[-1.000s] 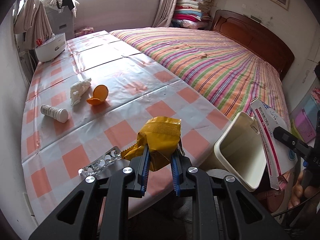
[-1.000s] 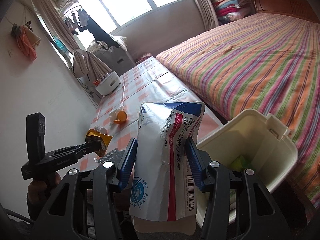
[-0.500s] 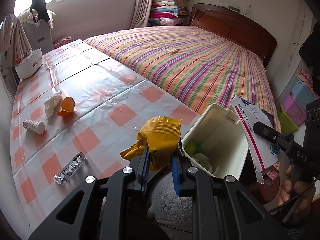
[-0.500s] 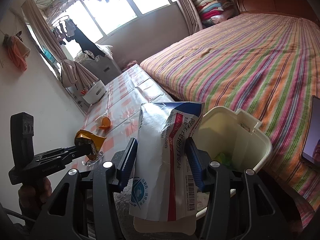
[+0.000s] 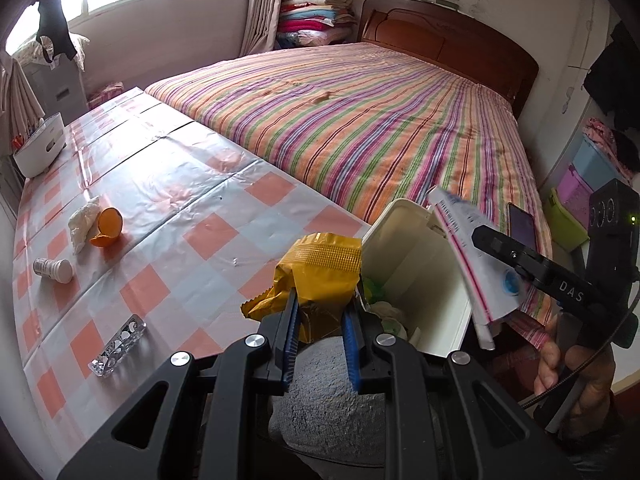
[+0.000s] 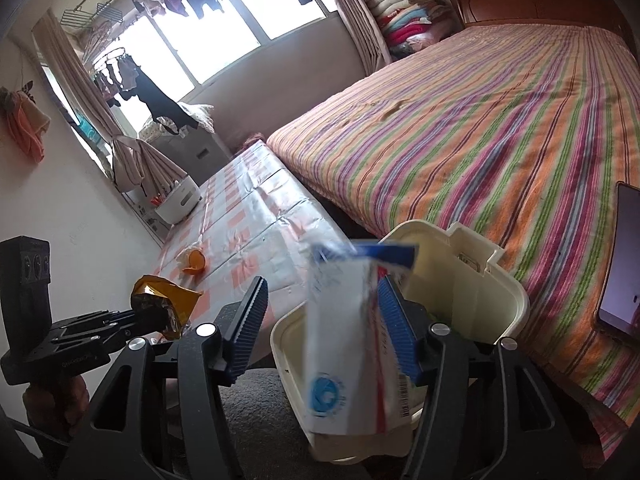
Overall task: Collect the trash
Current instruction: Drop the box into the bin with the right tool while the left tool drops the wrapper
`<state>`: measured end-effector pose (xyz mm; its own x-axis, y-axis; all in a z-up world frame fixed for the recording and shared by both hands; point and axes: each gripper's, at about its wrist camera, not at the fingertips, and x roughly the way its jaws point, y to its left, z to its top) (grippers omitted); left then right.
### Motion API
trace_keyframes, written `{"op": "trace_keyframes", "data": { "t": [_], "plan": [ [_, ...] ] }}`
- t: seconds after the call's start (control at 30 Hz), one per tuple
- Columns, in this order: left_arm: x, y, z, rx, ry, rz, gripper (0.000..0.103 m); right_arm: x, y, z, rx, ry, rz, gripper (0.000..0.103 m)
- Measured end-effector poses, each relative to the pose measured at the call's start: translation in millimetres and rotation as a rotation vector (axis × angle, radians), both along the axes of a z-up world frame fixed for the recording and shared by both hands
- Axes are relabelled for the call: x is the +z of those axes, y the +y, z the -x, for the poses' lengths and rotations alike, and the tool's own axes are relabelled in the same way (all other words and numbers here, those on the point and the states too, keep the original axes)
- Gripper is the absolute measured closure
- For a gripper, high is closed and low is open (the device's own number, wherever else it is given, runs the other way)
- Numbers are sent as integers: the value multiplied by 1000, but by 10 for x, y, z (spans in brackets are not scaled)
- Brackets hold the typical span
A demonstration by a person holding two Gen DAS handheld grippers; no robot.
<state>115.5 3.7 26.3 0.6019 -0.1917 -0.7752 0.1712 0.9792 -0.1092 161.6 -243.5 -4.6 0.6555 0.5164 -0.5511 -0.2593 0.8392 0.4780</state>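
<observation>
My left gripper (image 5: 320, 312) is shut on a crumpled yellow wrapper (image 5: 320, 268), held just left of the cream trash bin (image 5: 416, 264); the wrapper also shows in the right wrist view (image 6: 164, 304). My right gripper (image 6: 324, 320) is open, its jaws spread wide. The white medicine pouch (image 6: 344, 356) with blue and red print is blurred between them, over the bin's (image 6: 472, 276) opening. In the left wrist view the pouch (image 5: 468, 264) leans on the bin's right rim. Some trash lies inside the bin.
On the checked table (image 5: 192, 216) lie an orange peel (image 5: 106, 226), a white tissue (image 5: 82, 222), a small white bottle (image 5: 52, 270) and a blister pack (image 5: 118, 346). A white pot (image 5: 38, 148) stands at the far end. A striped bed (image 5: 380, 120) and a phone (image 6: 620, 264) are right.
My right gripper has opened and the medicine pouch is slipping down from between its jaws over the bin. Both grippers have come closer to the bin. My left gripper still holds the yellow wrapper.
</observation>
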Motion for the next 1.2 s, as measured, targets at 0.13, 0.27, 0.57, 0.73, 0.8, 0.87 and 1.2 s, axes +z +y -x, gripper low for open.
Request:
{"op": "trace_keyframes", "data": {
  "t": [0.13, 0.27, 0.57, 0.73, 0.8, 0.87, 1.2],
  "plan": [
    [-19, -71, -57, -13, 12, -4, 84, 16, -43, -24, -12, -17, -24, 26],
    [-48, -153, -132, -30, 28, -5, 84, 61, -113, -24, -21, -35, -42, 26],
    [-134, -476, -367, -113, 73, -4, 84, 100, -404, 31, -67, -69, -102, 26],
    [-212, -661, -529, -161, 113, 8, 83, 150, -622, 103, -129, -115, -94, 25],
    [-239, -751, -568, -181, 121, 2, 82, 152, -686, 126, -147, -123, -99, 25],
    [-259, -842, -600, -200, 123, -5, 82, 151, -737, 156, -164, -127, -103, 25],
    [-353, -1074, -665, -244, 147, -9, 41, 84, -712, 146, -186, -116, -111, 25]
  ]
}}
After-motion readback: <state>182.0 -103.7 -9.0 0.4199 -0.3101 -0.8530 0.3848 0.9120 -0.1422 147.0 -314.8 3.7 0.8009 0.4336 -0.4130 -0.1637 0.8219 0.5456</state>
